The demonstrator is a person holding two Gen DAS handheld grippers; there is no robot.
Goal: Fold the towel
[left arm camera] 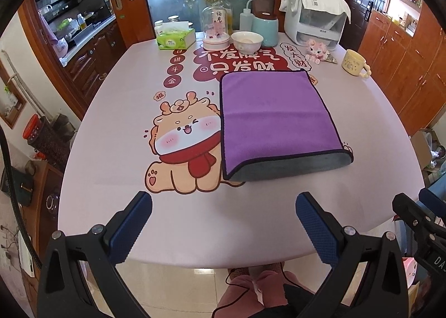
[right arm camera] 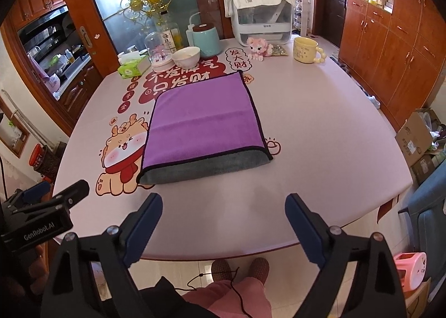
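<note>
A purple towel [left arm camera: 274, 117] with a grey underside lies folded flat on the pink printed table [left arm camera: 111, 112]; its grey lower layer sticks out along the near edge. It also shows in the right wrist view [right arm camera: 205, 126]. My left gripper [left arm camera: 223, 206] is open and empty, above the table's near edge, short of the towel. My right gripper [right arm camera: 223, 206] is open and empty, also near the front edge. The right gripper shows at the right edge of the left wrist view [left arm camera: 418, 215], and the left one at the left of the right wrist view [right arm camera: 47, 203].
At the table's far side stand a tissue box [left arm camera: 175, 38], a glass dome [left arm camera: 216, 28], a white bowl [left arm camera: 246, 41], a teal canister [left arm camera: 264, 28], a white appliance [left arm camera: 315, 14], a pink plush toy [left arm camera: 316, 50] and a yellow mug [left arm camera: 354, 63]. Wooden cabinets [right arm camera: 390, 48] line the right.
</note>
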